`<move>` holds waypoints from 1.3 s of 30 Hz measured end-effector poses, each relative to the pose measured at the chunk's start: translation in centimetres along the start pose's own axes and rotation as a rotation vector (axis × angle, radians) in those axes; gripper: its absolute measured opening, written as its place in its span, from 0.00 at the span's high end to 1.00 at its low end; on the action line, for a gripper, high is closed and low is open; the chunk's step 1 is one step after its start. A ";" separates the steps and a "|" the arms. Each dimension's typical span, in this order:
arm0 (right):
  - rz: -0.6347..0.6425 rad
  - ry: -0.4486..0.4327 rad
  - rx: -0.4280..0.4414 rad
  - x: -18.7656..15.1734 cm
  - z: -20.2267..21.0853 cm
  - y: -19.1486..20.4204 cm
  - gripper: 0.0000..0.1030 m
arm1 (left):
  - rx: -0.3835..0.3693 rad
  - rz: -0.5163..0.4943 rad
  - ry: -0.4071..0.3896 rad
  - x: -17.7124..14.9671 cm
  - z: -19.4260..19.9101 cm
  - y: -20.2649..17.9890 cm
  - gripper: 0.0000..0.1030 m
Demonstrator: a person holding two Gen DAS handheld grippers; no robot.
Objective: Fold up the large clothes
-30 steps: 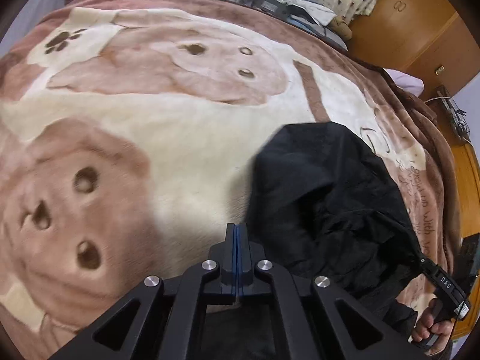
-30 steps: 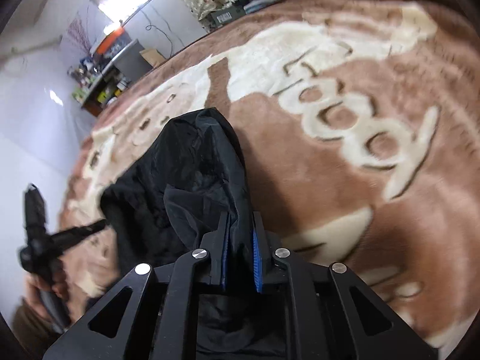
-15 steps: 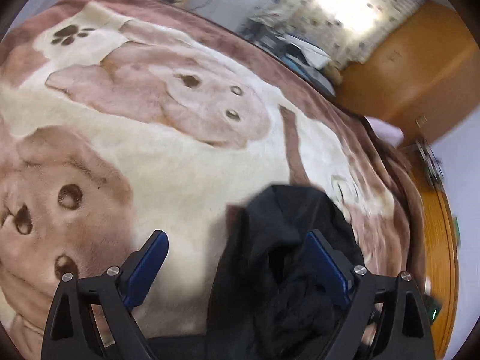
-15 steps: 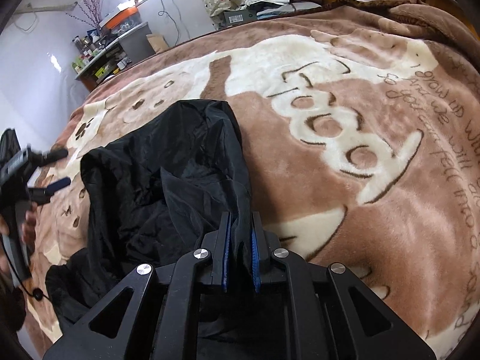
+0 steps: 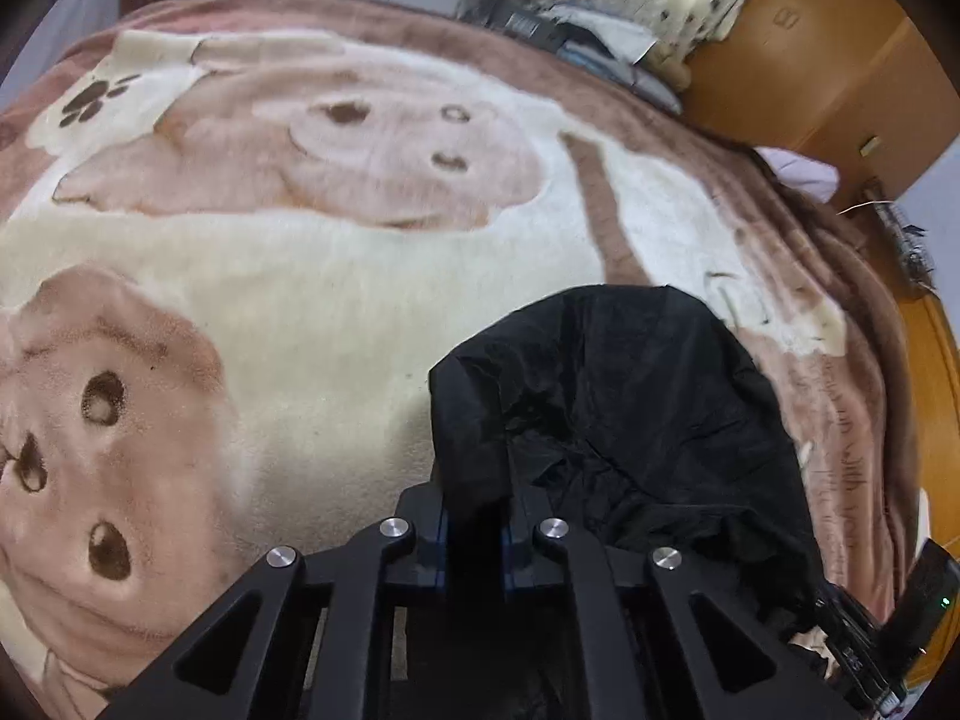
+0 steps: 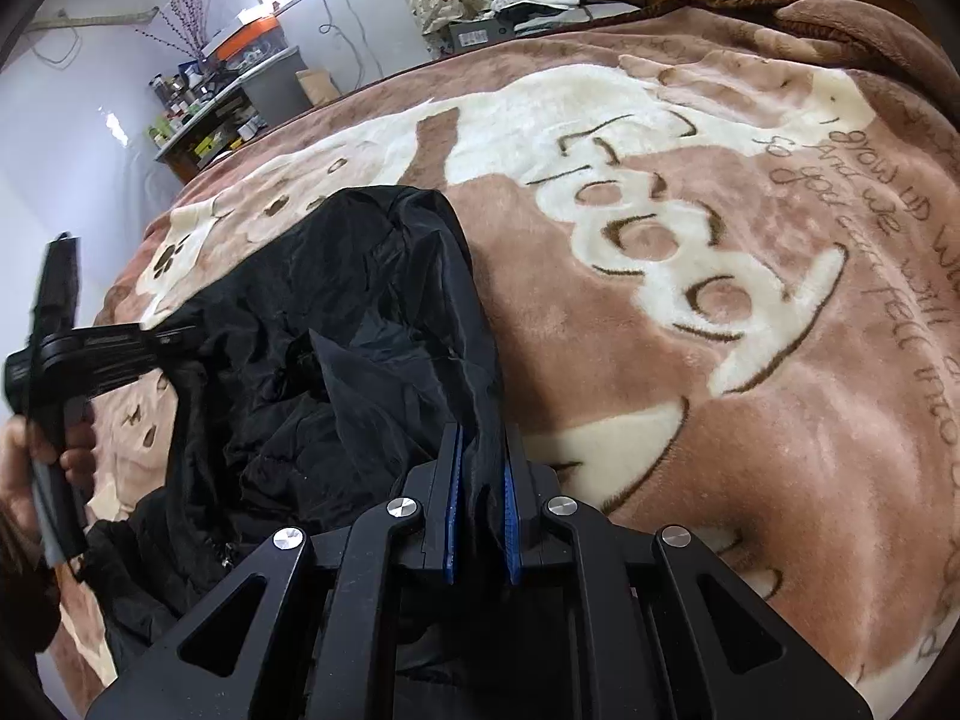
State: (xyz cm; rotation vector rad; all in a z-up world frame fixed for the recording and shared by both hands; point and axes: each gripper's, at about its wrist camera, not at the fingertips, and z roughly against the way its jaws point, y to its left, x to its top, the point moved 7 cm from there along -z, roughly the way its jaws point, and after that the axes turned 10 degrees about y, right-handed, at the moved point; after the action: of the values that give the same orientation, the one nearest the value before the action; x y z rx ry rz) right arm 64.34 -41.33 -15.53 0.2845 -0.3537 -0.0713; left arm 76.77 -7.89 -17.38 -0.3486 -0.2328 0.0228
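A large black garment [image 5: 630,408] lies bunched on a bed covered by a brown and cream teddy-bear blanket [image 5: 300,276]. My left gripper [image 5: 474,516] is shut on a fold at the garment's left edge. In the right wrist view the same black garment [image 6: 336,324] spreads to the left, and my right gripper [image 6: 480,480] is shut on its right edge. The left gripper [image 6: 174,339] shows there at the far left, held in a hand, clamping the cloth. The right gripper's body shows at the lower right of the left wrist view [image 5: 864,642], its fingers hidden.
A wooden wardrobe [image 5: 828,60] stands beyond the bed's far right corner. A cluttered shelf and desk [image 6: 228,114] stand by the wall past the bed's far edge. Bags and clothes [image 6: 540,0] pile under a patterned curtain. The blanket [image 6: 720,276] stretches bare to the right.
My left gripper opened wide half a second ago and has now shut on the garment's left edge. My right gripper has kept its hold, and its view has swung toward the blanket.
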 end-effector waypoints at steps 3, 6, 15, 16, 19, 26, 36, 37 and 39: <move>0.029 -0.029 -0.040 -0.3 1.1 0.6 0.89 | 0.001 -0.055 -0.055 -1.1 3.0 -0.6 0.90; 0.079 -0.090 -0.072 -1.1 3.6 1.8 0.90 | -0.001 -0.119 -0.110 -2.8 6.2 -1.1 0.90; 0.183 -0.319 -0.195 -7.7 10.6 3.1 0.91 | -0.021 -0.280 -0.362 -12.4 15.4 -0.8 0.89; 0.183 -0.324 -0.202 -8.5 10.8 3.0 0.92 | -0.026 -0.279 -0.367 -14.0 15.5 -0.4 0.89; 0.164 -0.326 -0.231 -11.5 11.0 2.0 0.94 | -0.019 -0.256 -0.378 -17.5 15.0 1.2 0.89; -0.002 -0.263 -0.189 -15.4 11.0 -1.3 0.95 | -0.012 -0.173 -0.352 -22.1 13.3 4.3 0.85; -0.154 -0.184 0.215 -18.1 12.9 2.0 0.82 | -0.103 -0.023 -0.323 -24.9 15.3 7.2 0.77; -0.175 -0.184 0.228 -18.2 13.1 2.1 0.71 | -0.132 -0.007 -0.330 -25.4 16.1 7.3 0.77; -0.233 -0.166 0.280 -18.6 13.2 2.0 0.50 | -0.204 -0.005 -0.369 -26.4 18.6 7.0 0.77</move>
State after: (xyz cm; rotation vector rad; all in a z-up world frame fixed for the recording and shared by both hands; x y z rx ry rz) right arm 42.33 -40.64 -9.26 0.5986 -0.4957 -0.2765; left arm 46.96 3.32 -8.68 -0.5470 -0.6044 0.0590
